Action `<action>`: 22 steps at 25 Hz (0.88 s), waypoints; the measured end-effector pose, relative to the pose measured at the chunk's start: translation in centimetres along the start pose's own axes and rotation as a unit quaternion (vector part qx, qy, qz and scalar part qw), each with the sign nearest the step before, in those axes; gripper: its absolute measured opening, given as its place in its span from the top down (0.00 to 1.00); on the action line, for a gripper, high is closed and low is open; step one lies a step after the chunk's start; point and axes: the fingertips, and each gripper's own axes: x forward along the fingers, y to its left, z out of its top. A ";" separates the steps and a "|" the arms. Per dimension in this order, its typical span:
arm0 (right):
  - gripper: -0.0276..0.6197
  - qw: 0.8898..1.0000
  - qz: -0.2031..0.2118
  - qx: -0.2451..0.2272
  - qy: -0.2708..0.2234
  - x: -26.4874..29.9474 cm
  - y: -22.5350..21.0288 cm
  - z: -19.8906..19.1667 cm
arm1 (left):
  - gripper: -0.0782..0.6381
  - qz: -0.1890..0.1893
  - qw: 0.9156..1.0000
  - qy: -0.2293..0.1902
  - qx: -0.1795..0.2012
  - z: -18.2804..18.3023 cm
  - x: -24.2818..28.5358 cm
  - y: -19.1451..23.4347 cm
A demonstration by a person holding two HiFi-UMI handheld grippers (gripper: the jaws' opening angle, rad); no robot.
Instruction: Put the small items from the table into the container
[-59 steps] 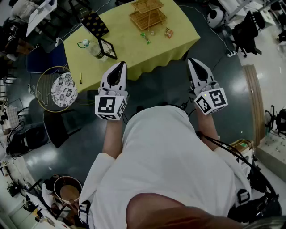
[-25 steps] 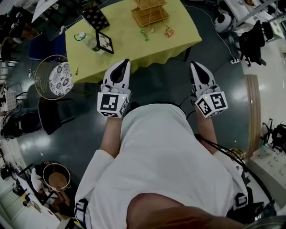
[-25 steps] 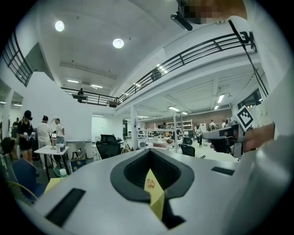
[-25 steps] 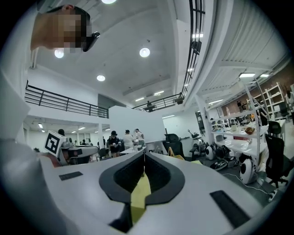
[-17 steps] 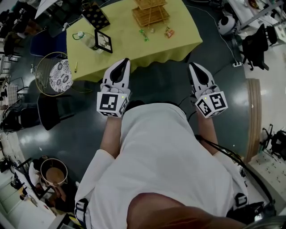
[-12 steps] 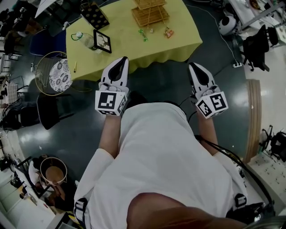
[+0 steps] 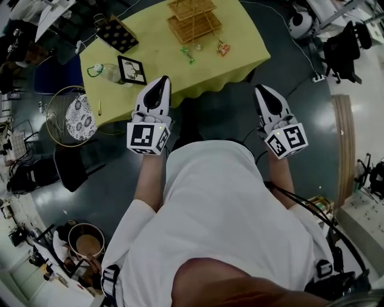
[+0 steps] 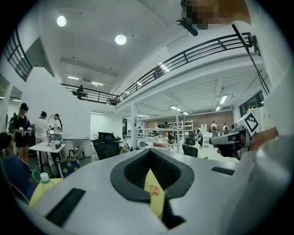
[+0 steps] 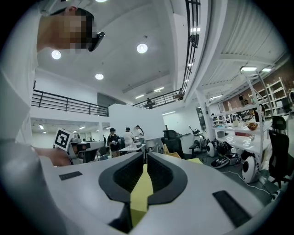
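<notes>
Head view, nearest stuff first: the person (image 7: 222, 204) in a white top fills the bottom, both arms out toward 12 o'clock. The left claw (image 7: 160, 83) is at about 11 o'clock and the right claw (image 7: 261, 91) at about 1. Both are closed tight with nothing in them. In each gripper view the jaws meet, with only a sliver of yellow cloth visible through the slit. The left tip lines up with the near edge of the surface (image 7: 162, 48), and the right one is over the dark floor (image 7: 222, 114).

Further out at 12 o'clock, the small items lie on the yellow cloth: a green piece (image 7: 188, 54) and an orange-red piece (image 7: 223, 49). They're apart from each other and too tiny to say what they are.

Just past them is the container (image 7: 193, 18), a two-tier open rack of pale wooden slats.

Around 10 o'clock on the same cloth are a framed picture (image 7: 132, 69), a clear bottle (image 7: 108, 72) and a black dotted bag (image 7: 115, 33).
</notes>
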 end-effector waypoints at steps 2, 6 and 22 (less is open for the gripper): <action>0.93 1.000 -0.008 0.002 0.003 2.2 -0.8 0.1 | 0.88 -0.003 1.000 0.001 0.004 -0.2 2.1 2.1; 0.93 1.000 -0.010 -0.003 0.007 8.3 -1.9 0.5 | 0.88 -0.010 1.000 0.006 0.007 -0.9 6.5 7.0; 0.90 0.998 -0.050 -0.027 0.032 30.5 -4.7 1.6 | 0.88 -0.049 0.998 0.039 -0.008 -5.3 19.2 21.8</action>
